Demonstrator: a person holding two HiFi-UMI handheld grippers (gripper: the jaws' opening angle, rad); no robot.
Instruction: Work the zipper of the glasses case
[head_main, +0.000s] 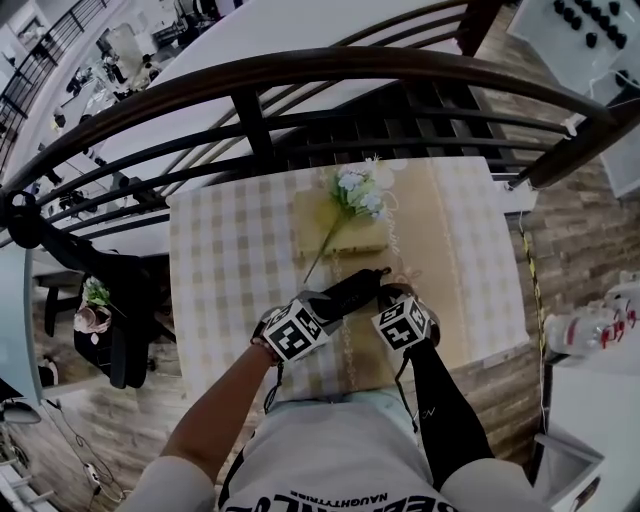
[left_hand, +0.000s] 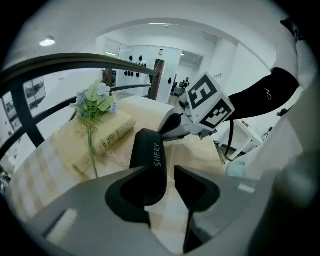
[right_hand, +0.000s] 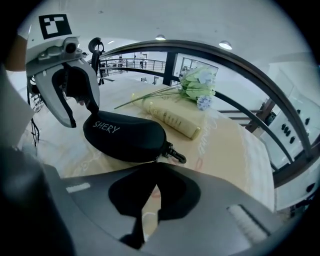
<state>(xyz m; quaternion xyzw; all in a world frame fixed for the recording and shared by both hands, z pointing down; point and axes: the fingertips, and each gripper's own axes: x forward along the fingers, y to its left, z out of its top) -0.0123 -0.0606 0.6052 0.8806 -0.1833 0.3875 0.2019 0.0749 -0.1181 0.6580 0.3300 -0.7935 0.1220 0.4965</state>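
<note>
A black zip glasses case (head_main: 352, 290) printed SHERY lies on the checked tablecloth (head_main: 230, 260) between my two grippers. My left gripper (head_main: 292, 332) is shut on the case's near end (left_hand: 150, 155); in the left gripper view the case sits against the left jaw, with a thin gap at the right one. My right gripper (head_main: 405, 322) is shut, its tips (right_hand: 156, 167) pressed to the seam of the case (right_hand: 125, 137), beside a black clip (right_hand: 176, 154). The zipper pull is hidden under those tips.
A cream book (head_main: 340, 225) with a sprig of pale flowers (head_main: 358, 190) lies on the table just beyond the case. A dark curved railing (head_main: 300, 80) runs behind the table. Bottles (head_main: 590, 330) stand off to the right.
</note>
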